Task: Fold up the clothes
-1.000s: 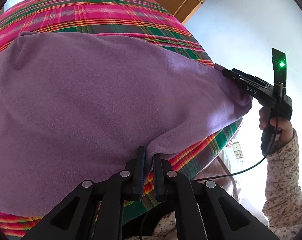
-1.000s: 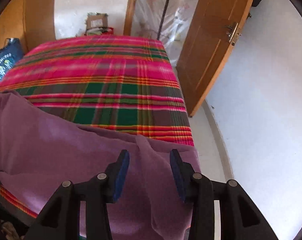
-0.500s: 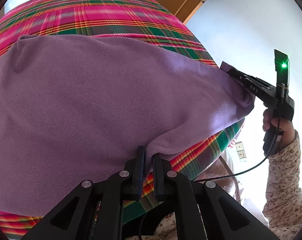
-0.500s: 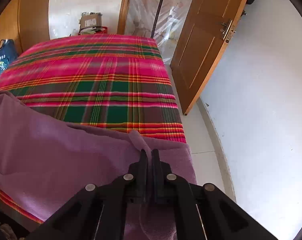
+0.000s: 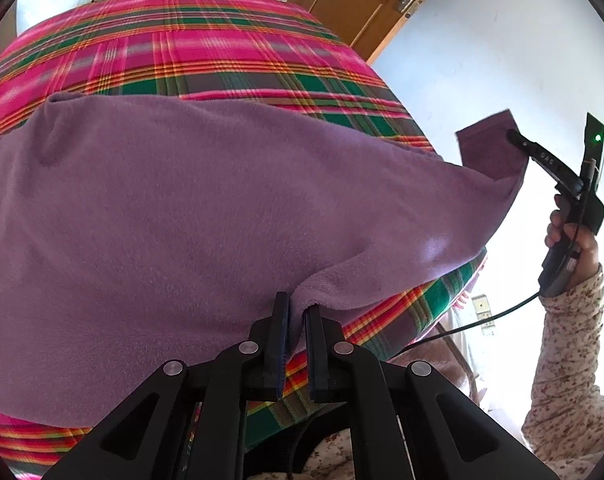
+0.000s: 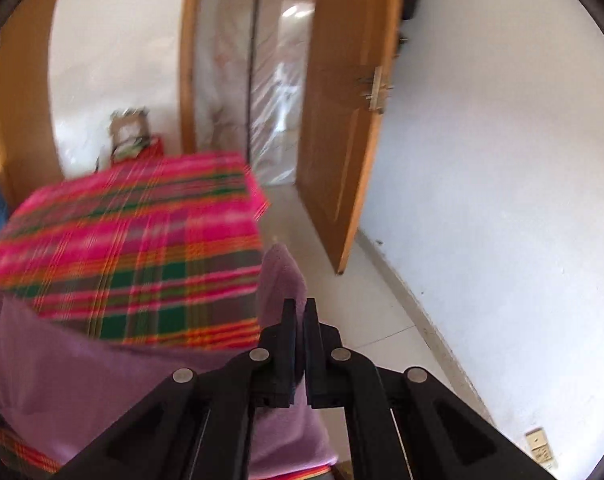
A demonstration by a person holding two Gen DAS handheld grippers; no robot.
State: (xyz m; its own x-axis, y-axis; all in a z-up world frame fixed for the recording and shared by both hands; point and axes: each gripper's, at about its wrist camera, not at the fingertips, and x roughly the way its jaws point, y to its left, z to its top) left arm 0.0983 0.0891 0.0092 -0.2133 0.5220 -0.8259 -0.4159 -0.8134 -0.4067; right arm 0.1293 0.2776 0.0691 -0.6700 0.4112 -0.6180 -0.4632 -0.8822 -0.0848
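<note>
While my left tongs (image 5: 296, 312) pinch the purple fleece (image 5: 190, 216) at the bed's near edge, my right tongs (image 6: 299, 308) have just closed on its corner, lifted off the bed's right edge. Its length runs along the near edge of the plaid bedspread (image 5: 206, 52). White walls, wooden door (image 6: 342, 128); the right view is blurred.
</note>
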